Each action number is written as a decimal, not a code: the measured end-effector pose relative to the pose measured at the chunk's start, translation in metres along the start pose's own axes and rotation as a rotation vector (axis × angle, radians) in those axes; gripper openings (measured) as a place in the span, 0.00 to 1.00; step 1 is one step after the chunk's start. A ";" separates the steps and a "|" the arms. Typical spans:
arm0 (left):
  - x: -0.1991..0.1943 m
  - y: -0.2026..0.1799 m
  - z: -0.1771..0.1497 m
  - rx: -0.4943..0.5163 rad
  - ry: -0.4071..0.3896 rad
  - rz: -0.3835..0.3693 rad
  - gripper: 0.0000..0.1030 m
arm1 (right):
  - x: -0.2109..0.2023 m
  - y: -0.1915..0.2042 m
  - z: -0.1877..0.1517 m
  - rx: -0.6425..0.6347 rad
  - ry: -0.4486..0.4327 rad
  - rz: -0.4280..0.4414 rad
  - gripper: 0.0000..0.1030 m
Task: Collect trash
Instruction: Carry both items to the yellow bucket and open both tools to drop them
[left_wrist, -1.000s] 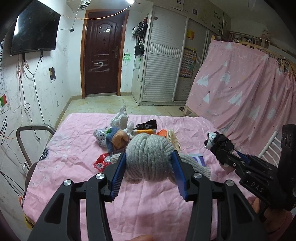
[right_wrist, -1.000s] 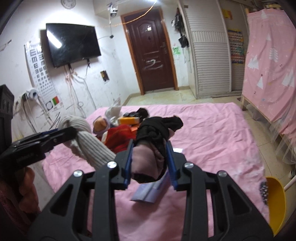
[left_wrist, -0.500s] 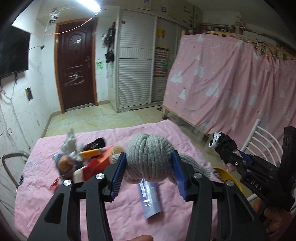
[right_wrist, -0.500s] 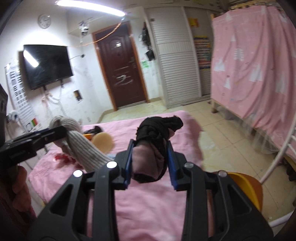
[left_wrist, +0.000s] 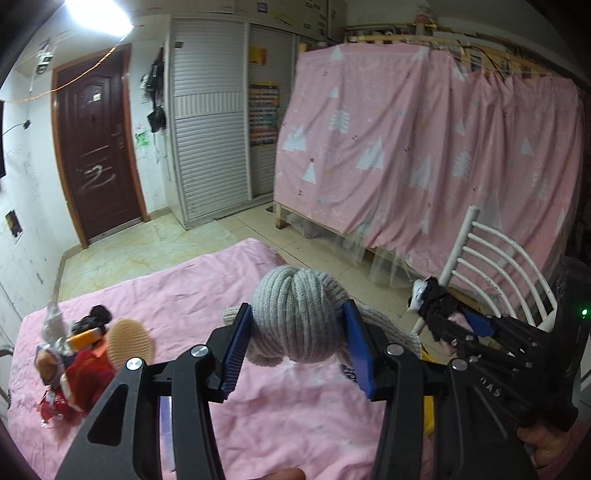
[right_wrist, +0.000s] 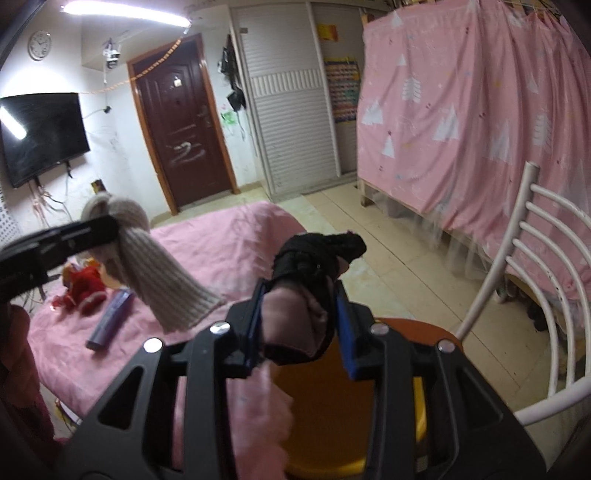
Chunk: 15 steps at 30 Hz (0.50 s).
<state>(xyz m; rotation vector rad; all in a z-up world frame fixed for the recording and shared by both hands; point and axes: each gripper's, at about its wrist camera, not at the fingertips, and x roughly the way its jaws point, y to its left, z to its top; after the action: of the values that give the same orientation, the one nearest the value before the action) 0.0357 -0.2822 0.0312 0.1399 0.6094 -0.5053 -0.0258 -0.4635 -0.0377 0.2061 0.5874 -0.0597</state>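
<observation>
A grey ribbed knit sock (left_wrist: 299, 314) is clamped in the left gripper (left_wrist: 297, 354), held above the pink bedsheet (left_wrist: 147, 295). The right gripper (right_wrist: 299, 325) pinches a black and pink cloth bundle (right_wrist: 310, 284). Only the right wrist view shows the yellow-orange plastic bin (right_wrist: 332, 413) directly beneath it, beside the white metal chair (right_wrist: 532, 280).

Two hand-held grippers (left_wrist: 295, 354) (right_wrist: 299, 325), one grey knit sock (left_wrist: 297, 325), one black-pink cloth (right_wrist: 306, 288), one yellow bin (right_wrist: 332, 417), one white chair (right_wrist: 532, 295)
</observation>
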 end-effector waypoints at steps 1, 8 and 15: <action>0.005 -0.007 0.001 0.009 0.008 -0.006 0.39 | 0.002 -0.003 -0.001 0.007 0.005 -0.004 0.44; 0.024 -0.041 0.003 0.054 0.031 -0.051 0.39 | -0.004 -0.031 0.000 0.075 -0.025 -0.037 0.58; 0.038 -0.077 0.004 0.113 0.024 -0.083 0.39 | -0.024 -0.067 0.001 0.190 -0.092 -0.094 0.58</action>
<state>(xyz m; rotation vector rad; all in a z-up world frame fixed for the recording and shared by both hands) 0.0267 -0.3660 0.0140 0.2284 0.6116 -0.6192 -0.0530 -0.5292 -0.0353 0.3587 0.4997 -0.2157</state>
